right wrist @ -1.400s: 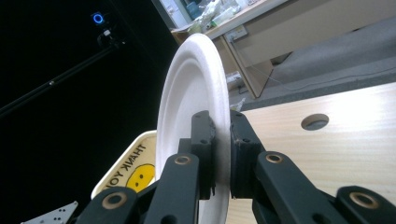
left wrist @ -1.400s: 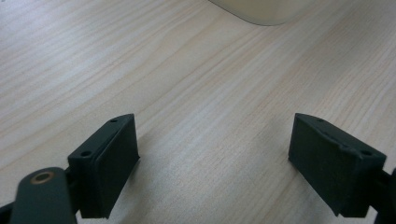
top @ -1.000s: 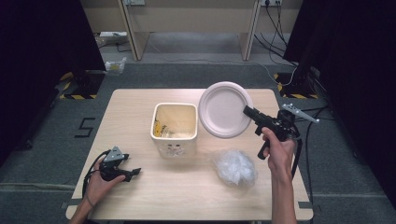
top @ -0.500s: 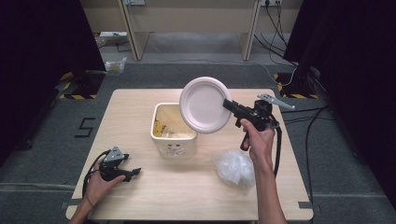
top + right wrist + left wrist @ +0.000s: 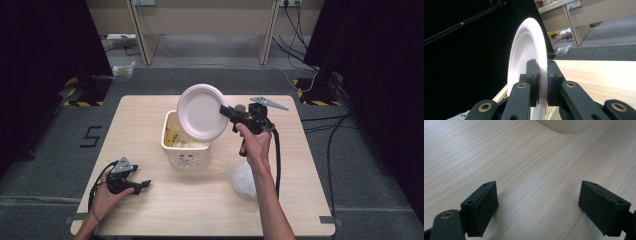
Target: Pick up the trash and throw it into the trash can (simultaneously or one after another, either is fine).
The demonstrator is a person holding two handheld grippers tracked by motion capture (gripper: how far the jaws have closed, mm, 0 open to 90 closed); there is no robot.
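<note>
Right tool (image 5: 223, 111) clenched on the rim of the white plate (image 5: 202, 112), jaws pinching the edge from both faces. Plate is held on edge, tilted, in the air above the cream bin (image 5: 186, 148), overlapping its right rim in the high view. Plate: round, matte foam or paper, raised ridged lip, no gloss. Bin: square, rounded corners, holds yellow and pale scraps. Crumpled clear plastic bag (image 5: 242, 179) lies on the desk (image 5: 150, 115) near the right forearm. Left tool (image 5: 142, 184) released, jaws wide apart, resting low on the desk's light wood grain, well apart from the bin.
</note>
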